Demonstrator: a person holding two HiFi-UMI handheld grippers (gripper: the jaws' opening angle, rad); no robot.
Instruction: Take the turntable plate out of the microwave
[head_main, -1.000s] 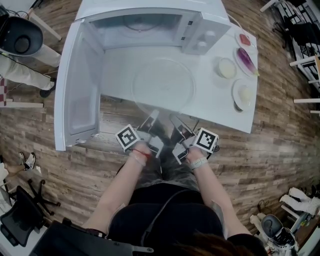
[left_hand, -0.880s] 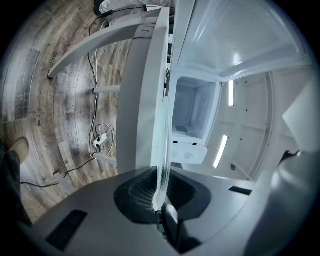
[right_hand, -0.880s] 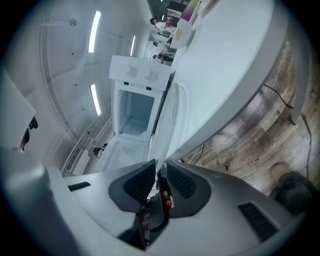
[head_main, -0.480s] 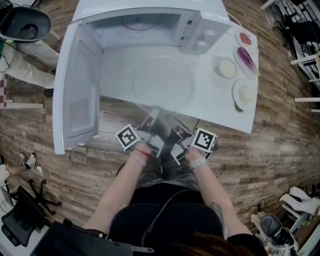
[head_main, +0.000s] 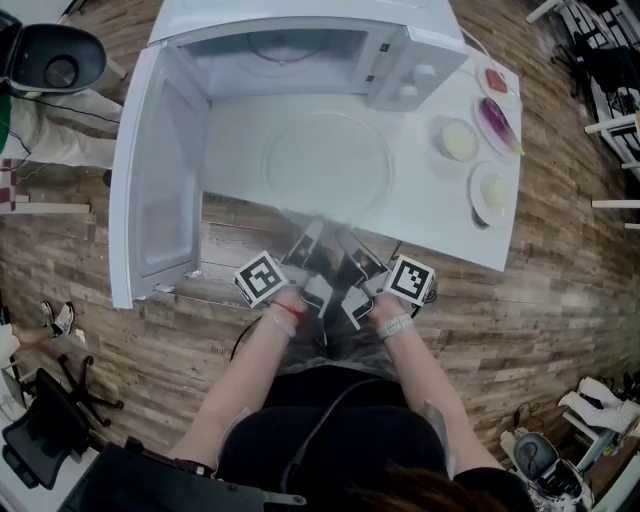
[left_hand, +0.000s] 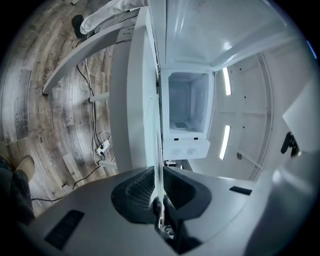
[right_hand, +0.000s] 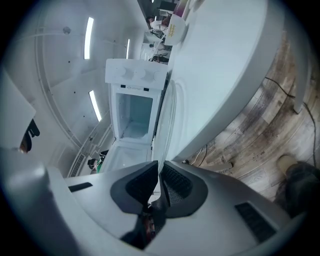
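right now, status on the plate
Left gripper clamped on turntable plate rim. Right gripper jaws just closing on same rim. Plate on table, outside microwave. Nothing blocking.

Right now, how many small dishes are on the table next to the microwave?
4, all right of the microwave: red-food dish farthest back, purple-food dish just in front, cream-filled dish nearest the microwave, pale-food dish by the front edge. None seems hidden.

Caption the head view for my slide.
Left gripper clamps the glass turntable plate outside the open microwave; right gripper has just been closing on it.
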